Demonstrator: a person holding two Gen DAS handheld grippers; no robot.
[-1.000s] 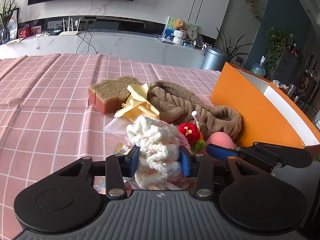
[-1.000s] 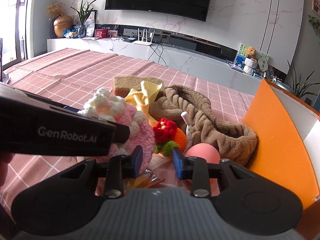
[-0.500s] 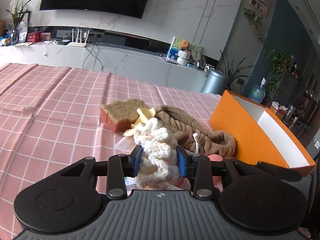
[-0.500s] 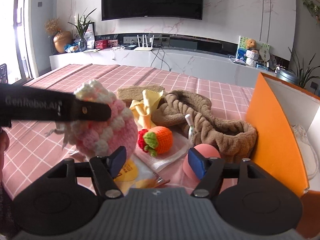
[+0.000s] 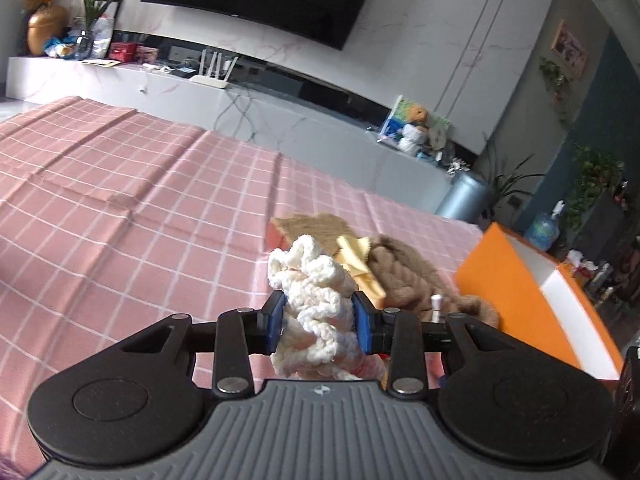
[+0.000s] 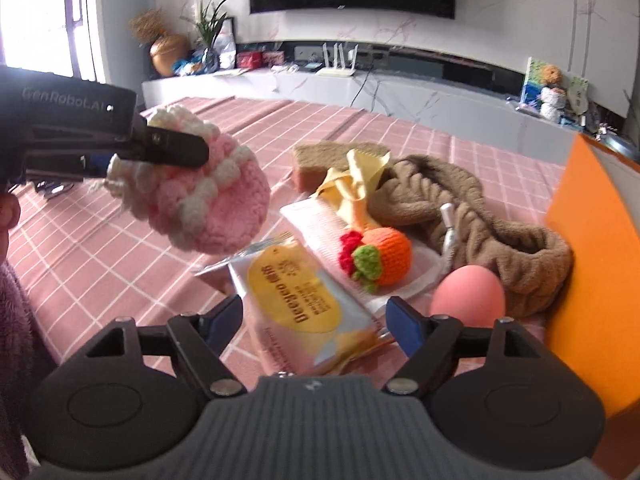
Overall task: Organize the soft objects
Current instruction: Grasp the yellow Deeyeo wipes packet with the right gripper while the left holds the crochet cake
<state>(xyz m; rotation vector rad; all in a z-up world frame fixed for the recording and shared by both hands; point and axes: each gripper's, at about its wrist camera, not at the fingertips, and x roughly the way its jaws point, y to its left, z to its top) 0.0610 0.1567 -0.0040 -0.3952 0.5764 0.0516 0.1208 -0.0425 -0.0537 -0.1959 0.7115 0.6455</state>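
Crocheted pouch, one, sits clamped between the left gripper fingers in the left wrist view, raised above the pink checked cloth; one orange box stands right.

From the right wrist view, that pouch hangs at left, off the cloth. One crocheted orange, one pink ball, one brown wrap, one sponge and one snack packet lie ahead. The right gripper gapes wide, empty, low over the packet.

Pink-white crocheted pouch aloft, clamped in left claw.
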